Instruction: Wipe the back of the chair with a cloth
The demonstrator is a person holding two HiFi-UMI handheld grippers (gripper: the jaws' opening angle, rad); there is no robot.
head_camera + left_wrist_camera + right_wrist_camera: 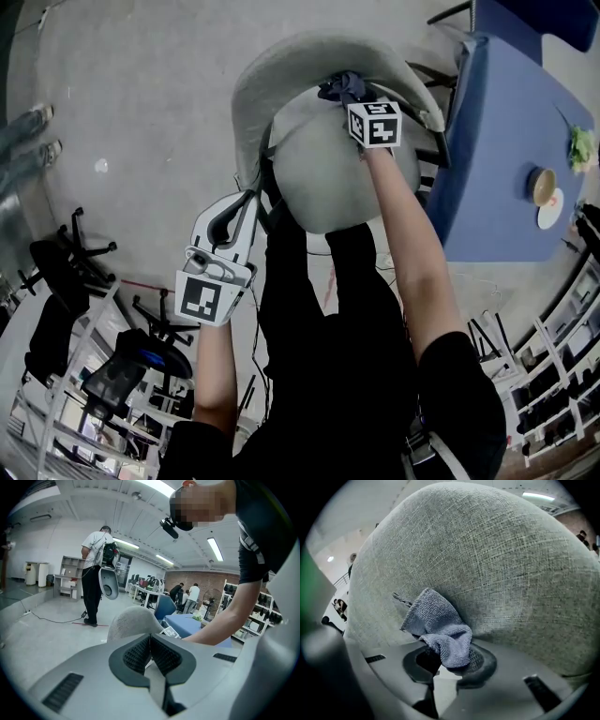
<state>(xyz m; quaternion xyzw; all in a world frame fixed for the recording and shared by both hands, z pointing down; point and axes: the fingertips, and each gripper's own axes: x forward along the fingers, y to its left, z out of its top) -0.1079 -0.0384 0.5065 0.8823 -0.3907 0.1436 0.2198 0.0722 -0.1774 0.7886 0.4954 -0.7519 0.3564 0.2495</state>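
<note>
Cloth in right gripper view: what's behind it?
The grey woven chair back fills the view behind the cloth, which the right gripper holds. The fabric patch directly under the cloth is covered.

In the head view the right tool point(356, 96) covers its own jaws and most of the cloth point(337, 87). The items on the blue tabletop point(497, 159) are too small to name.

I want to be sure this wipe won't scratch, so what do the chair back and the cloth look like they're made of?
Chair back: woven upholstery fabric, light grey and matte; a coarse crisscross weave shows. Cloth, pinched in the right tongs: probably microfibre or terry, blue-grey, with a fuzzy nap and soft folds.
</note>
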